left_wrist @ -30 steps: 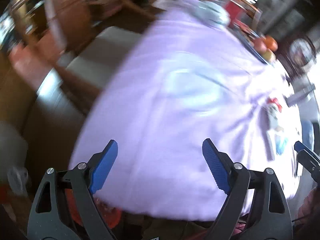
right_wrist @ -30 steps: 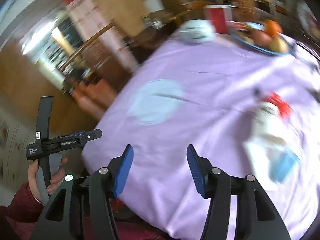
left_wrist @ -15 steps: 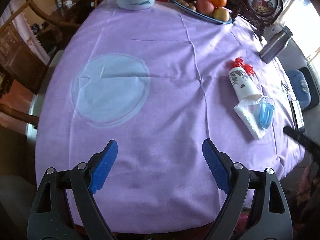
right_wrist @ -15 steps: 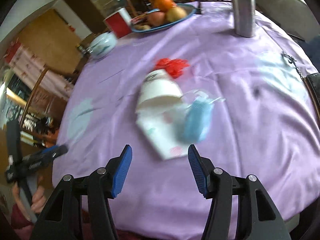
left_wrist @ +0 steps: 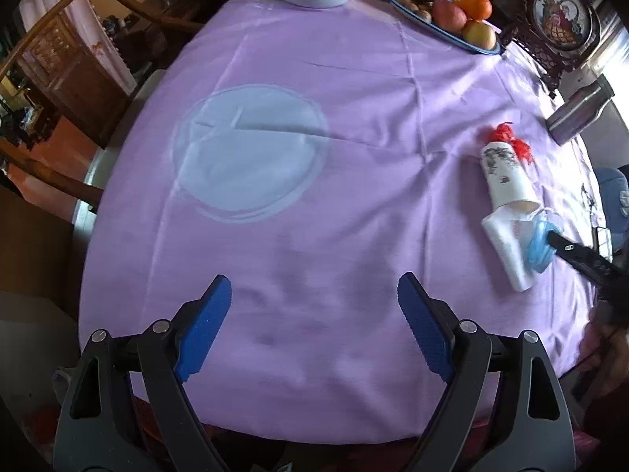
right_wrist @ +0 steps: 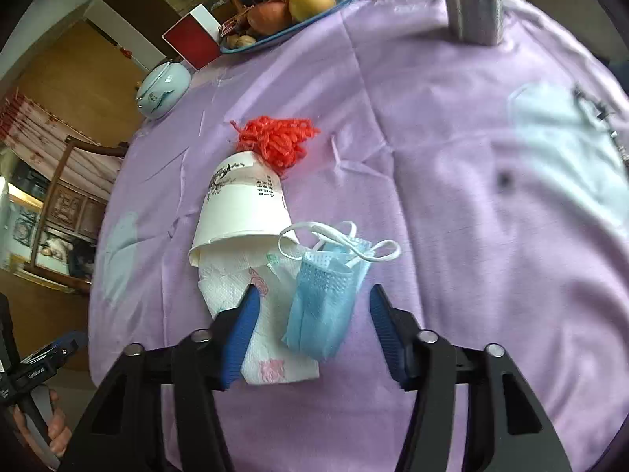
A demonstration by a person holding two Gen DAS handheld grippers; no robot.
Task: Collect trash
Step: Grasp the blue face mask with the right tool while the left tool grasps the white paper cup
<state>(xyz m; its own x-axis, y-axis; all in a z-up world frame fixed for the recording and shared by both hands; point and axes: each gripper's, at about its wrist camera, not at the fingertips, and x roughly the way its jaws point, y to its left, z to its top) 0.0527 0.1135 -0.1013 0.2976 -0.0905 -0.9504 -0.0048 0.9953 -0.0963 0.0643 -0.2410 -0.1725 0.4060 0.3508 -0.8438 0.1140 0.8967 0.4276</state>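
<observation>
On the purple tablecloth lies a pile of trash: a tipped white paper cup [right_wrist: 241, 212], a red net scrap [right_wrist: 277, 139] behind it, a white paper napkin [right_wrist: 271, 338] and a crumpled blue face mask [right_wrist: 324, 305]. My right gripper [right_wrist: 312, 332] is open, its jaws on either side of the mask, low over the napkin. In the left wrist view the cup [left_wrist: 505, 175], napkin [left_wrist: 507, 251] and mask [left_wrist: 536, 246] lie at the right, with the right gripper's tip on them. My left gripper [left_wrist: 314, 328] is open and empty over the near cloth.
A blue plate of fruit [right_wrist: 291, 4], a red box [right_wrist: 192, 41] and a pale lidded jar [right_wrist: 163, 88] stand at the far side. A steel flask [right_wrist: 473, 0] stands far right. A framed ornament [left_wrist: 560, 19] stands at the back right. Wooden chairs [left_wrist: 59, 59] stand left of the table.
Both grippers have swung round toward the table. The right gripper has come in close over the mask and napkin. The left view has steadied over the near cloth.
</observation>
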